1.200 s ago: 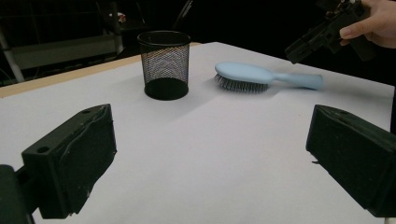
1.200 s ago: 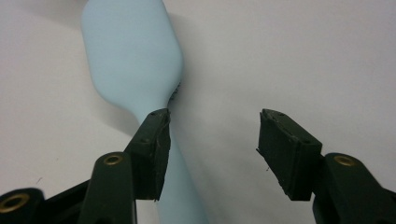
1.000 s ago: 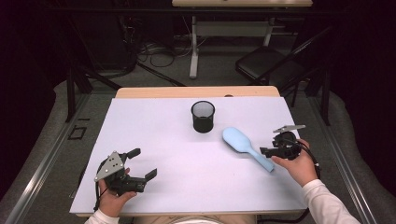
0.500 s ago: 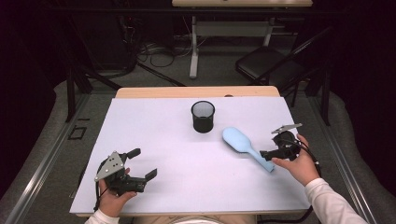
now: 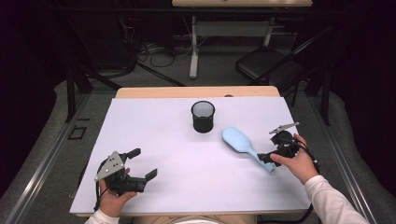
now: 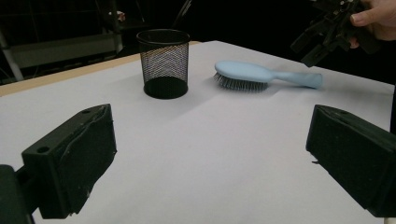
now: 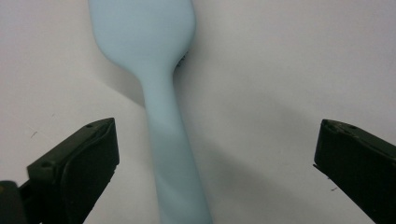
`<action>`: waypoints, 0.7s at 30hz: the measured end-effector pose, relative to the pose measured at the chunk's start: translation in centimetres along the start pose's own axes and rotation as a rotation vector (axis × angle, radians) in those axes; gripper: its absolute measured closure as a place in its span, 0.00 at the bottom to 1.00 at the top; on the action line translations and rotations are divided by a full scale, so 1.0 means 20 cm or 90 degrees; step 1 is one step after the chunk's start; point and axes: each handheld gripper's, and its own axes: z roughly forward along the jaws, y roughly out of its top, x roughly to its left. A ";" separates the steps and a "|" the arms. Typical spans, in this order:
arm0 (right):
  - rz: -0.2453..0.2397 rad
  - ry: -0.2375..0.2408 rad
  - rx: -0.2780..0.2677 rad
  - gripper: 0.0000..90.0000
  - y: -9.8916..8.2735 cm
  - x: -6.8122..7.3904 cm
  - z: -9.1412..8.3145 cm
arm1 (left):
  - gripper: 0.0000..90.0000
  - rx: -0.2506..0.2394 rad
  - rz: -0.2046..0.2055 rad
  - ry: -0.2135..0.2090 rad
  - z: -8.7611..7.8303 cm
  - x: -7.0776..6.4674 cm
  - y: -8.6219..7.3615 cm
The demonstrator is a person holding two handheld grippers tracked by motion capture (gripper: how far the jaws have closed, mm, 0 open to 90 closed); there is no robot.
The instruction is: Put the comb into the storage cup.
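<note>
A white-covered table [image 5: 187, 186] carries a black wire-mesh cup [image 5: 203, 116] near its middle. Just right of it lies a light blue plastic hairbrush [image 5: 243, 147], bristles down. The right hand-held gripper [image 5: 270, 158] has just been opening, jaws spread around the handle without touching. The left hand-held gripper [image 5: 142, 164] rests spread, well apart.

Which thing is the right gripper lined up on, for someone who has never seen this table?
On the white table, look right of the black mesh cup standing near the middle. There a hairbrush lies bristles down, its handle between the open jaws of the right gripper. It is pale blue, the one coloured thing there.
</note>
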 end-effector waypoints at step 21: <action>0.023 -0.009 0.015 0.00 0.03 -0.02 0.04 | 0.02 0.001 -0.002 -0.003 0.00 0.00 0.00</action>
